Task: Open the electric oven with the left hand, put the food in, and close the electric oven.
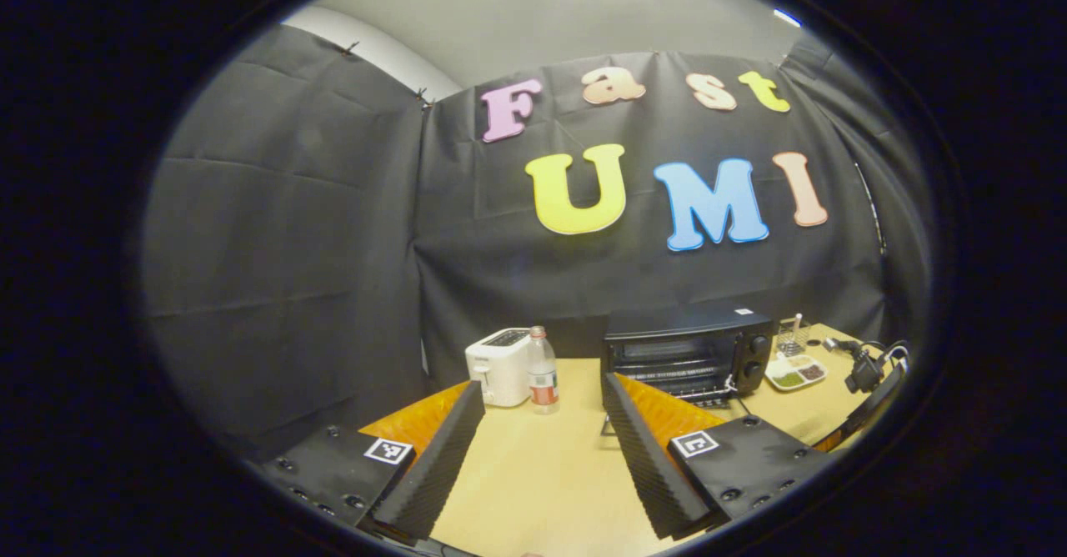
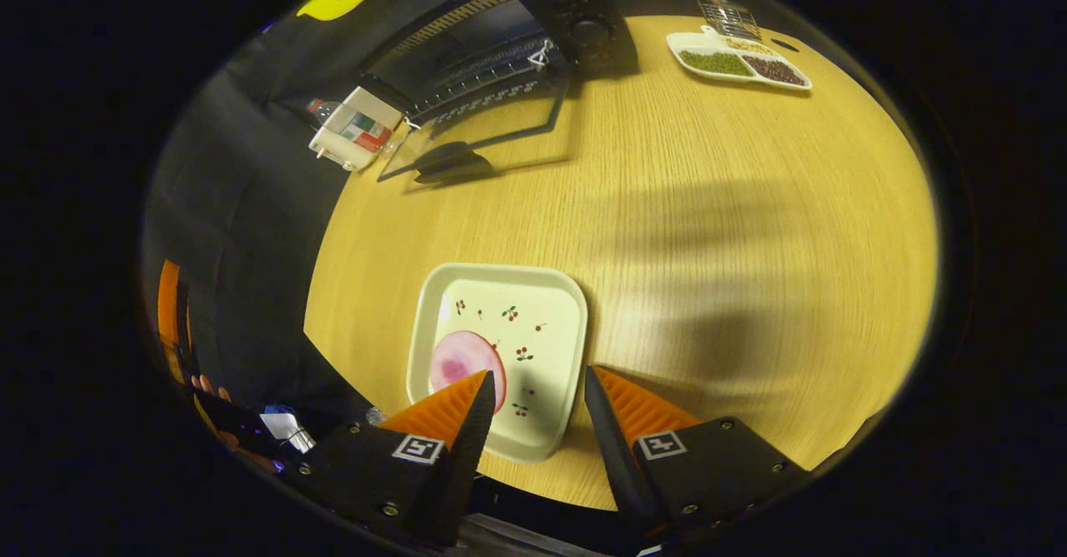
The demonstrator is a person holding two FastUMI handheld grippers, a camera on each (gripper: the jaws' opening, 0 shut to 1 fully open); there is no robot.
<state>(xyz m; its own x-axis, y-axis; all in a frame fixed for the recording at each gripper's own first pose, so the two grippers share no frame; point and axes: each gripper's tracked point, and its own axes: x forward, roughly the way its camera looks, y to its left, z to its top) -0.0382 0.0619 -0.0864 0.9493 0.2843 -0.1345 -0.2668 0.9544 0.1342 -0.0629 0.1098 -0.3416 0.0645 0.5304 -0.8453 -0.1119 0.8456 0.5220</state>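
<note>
The left gripper (image 1: pixel 542 440) hangs above the wooden bench (image 1: pixel 533 474) with its fingers spread wide and nothing between them. It faces the back of the bench, where a black oven (image 1: pixel 685 350) stands with its glass door dropped open toward the front, the wire rack visible inside. Left of the oven stand a white toaster (image 1: pixel 498 365) and a clear bottle (image 1: pixel 543 371) with a red cap, the bottle just beside the toaster. Right of the oven lies a white divided dish (image 1: pixel 796 371) holding green and dark fillings, with a small wire basket (image 1: pixel 792 336) behind it.

In the right gripper view, the right gripper (image 2: pixel 538 407) points down at the near edge of the bench (image 2: pixel 708 232), fingers apart and holding nothing. Beneath them sits a square cream plate (image 2: pixel 533 332) printed with small cherries, and on its near left corner lies a round pink slice of food (image 2: pixel 461 358). The left finger overlaps the slice in this view; whether it touches cannot be told. The plate is well apart from the oven (image 2: pixel 500 32), which appears at the far end with its door (image 2: pixel 483 132) lying flat and open. The divided dish (image 2: pixel 738 61) lies to the right of the oven.
</note>
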